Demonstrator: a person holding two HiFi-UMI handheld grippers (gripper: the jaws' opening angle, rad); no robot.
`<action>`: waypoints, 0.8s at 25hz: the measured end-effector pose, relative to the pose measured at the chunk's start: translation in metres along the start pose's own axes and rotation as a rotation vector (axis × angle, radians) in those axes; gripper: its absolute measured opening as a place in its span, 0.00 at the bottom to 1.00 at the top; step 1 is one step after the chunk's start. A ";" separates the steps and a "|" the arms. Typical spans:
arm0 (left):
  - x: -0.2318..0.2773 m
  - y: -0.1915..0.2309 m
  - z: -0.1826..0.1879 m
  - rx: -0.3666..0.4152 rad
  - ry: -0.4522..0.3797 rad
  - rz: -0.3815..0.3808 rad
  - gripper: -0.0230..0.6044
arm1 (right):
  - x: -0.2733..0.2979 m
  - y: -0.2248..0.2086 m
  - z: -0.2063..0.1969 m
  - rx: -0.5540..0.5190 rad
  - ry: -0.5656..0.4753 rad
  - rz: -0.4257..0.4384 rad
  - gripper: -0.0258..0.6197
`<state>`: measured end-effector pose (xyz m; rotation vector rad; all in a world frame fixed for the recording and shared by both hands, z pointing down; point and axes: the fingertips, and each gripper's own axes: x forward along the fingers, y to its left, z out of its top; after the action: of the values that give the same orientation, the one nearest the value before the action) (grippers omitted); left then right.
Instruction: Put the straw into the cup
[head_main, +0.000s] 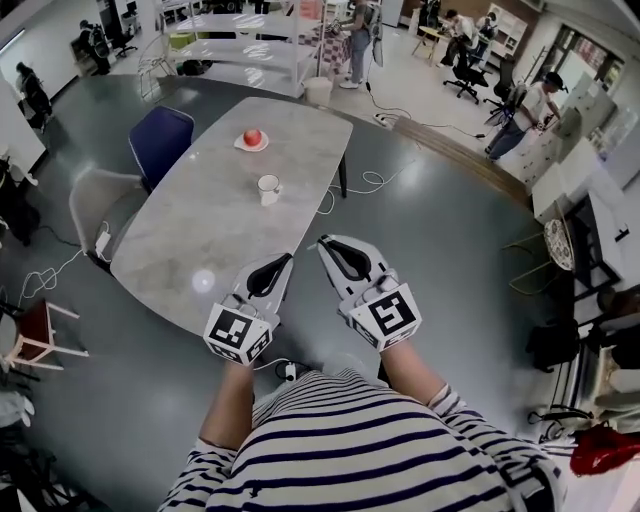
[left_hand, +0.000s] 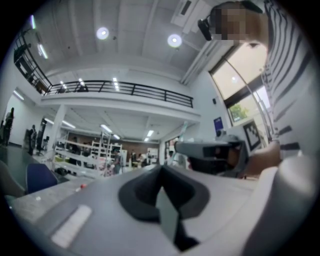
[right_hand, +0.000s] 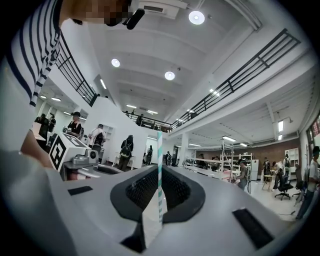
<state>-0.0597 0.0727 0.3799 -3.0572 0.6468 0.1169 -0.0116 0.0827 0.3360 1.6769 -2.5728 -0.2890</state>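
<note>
A white cup (head_main: 268, 188) stands on the grey table (head_main: 200, 240), beyond both grippers. My right gripper (head_main: 326, 243) is shut on a teal-and-white striped straw (right_hand: 160, 170), which stands up between its jaws in the right gripper view. I cannot make out the straw in the head view. My left gripper (head_main: 284, 260) hovers beside the right one over the table's near edge, jaws shut with nothing between them. In the left gripper view the jaws (left_hand: 167, 210) meet, and the right gripper (left_hand: 212, 150) shows beyond them.
A red apple on a small plate (head_main: 252, 139) sits farther back on the table. A blue chair (head_main: 160, 138) and a grey chair (head_main: 100, 205) stand at the table's left side. Cables (head_main: 375, 180) trail on the floor to the right. People stand at the far shelves.
</note>
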 end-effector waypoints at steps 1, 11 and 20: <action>0.003 0.003 -0.002 -0.002 0.000 -0.002 0.05 | 0.003 -0.003 -0.001 0.001 0.000 -0.002 0.08; 0.044 0.051 -0.017 -0.019 0.011 0.032 0.05 | 0.050 -0.047 -0.016 0.015 0.004 0.026 0.08; 0.094 0.132 -0.020 -0.024 0.020 0.095 0.05 | 0.132 -0.103 -0.024 0.028 -0.009 0.087 0.08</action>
<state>-0.0263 -0.0860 0.3926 -3.0541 0.7983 0.0957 0.0309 -0.0807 0.3327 1.5703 -2.6592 -0.2574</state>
